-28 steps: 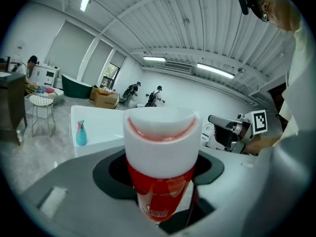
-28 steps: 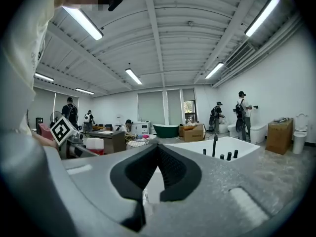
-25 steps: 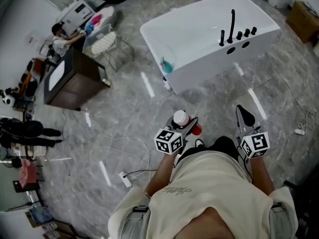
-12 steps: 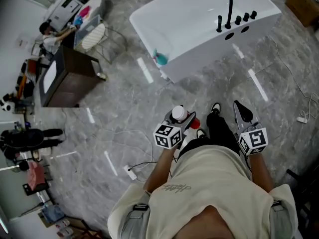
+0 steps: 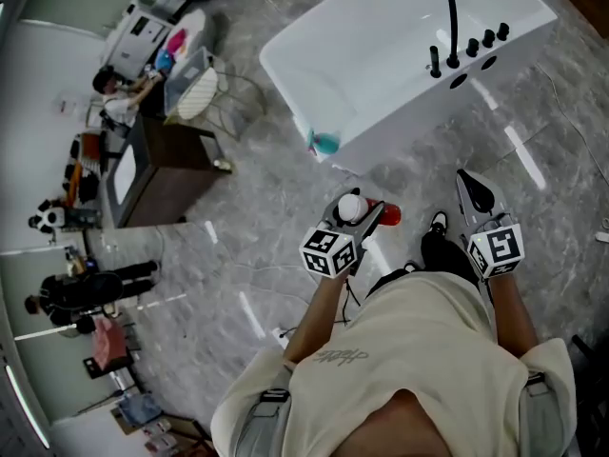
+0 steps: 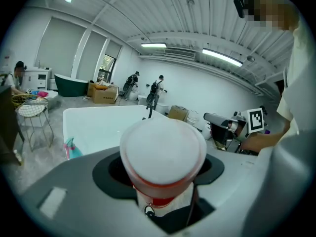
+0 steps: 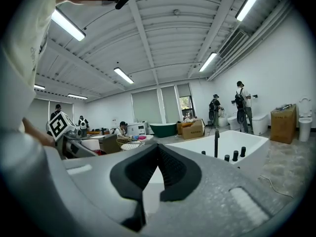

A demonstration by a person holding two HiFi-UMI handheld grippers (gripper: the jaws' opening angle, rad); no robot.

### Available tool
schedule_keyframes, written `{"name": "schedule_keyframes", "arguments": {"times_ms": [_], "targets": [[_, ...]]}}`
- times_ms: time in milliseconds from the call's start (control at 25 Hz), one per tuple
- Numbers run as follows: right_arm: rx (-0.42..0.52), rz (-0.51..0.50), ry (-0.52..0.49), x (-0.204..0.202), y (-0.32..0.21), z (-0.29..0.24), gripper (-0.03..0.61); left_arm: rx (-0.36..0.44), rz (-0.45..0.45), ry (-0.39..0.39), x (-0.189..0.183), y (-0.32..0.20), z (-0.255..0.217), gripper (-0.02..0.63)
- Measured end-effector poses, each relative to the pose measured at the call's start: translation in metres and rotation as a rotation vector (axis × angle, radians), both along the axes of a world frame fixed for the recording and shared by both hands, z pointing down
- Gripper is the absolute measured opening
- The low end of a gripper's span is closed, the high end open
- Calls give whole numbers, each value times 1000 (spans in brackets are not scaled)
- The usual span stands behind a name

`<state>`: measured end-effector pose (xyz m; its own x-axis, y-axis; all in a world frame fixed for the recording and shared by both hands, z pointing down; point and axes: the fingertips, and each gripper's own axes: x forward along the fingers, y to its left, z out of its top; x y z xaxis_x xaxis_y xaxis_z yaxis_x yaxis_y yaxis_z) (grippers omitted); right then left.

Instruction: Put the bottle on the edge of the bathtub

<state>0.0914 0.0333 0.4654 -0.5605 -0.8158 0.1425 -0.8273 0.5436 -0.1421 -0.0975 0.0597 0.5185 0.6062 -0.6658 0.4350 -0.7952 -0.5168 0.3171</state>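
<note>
The bathtub (image 5: 400, 127) is standing ahead, the tap (image 5: 452, 27) rising from its near rim. The bottle (image 5: 352, 207) is sitting between the left gripper's (image 5: 363, 215) jaws, left of the right gripper (image 5: 473, 191).

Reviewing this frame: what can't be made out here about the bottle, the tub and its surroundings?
- The bottle: left gripper view shows only the white cap and red collar; the left gripper hides its body.
- Its label: too small in head view.
- Teal thing at the bathtub corner: too small to identify.
- Floor right below the person: hidden by the torso in head view.
</note>
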Motion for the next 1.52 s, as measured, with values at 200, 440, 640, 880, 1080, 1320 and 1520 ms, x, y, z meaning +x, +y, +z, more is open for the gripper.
{"name": "schedule_keyframes", "arguments": {"times_ms": [200, 440, 640, 880, 1080, 1320, 1520], "targets": [[-19, -41, 6, 5, -39, 11, 2, 4, -29, -19, 2, -43, -5, 305], [-60, -60, 20, 5, -62, 23, 2, -23, -44, -11, 2, -73, 4, 305], [-91, -54, 37, -1, -86, 25, 2, -55, -45, 30, -2, -101, 13, 304], [-100, -10, 75, -23, -121, 21, 2, -46, 6, 30, -15, -147, 20, 304], [-69, 14, 104, -46, -165, 5, 2, -35, 25, -6, -25, -201, 28, 305], [-57, 33, 145, -55, -197, -1, 2, -56, 43, -58, -25, -253, 53, 305], [-99, 19, 178, -50, -209, 16, 2, -69, 10, -88, -26, -284, 80, 305]]}}
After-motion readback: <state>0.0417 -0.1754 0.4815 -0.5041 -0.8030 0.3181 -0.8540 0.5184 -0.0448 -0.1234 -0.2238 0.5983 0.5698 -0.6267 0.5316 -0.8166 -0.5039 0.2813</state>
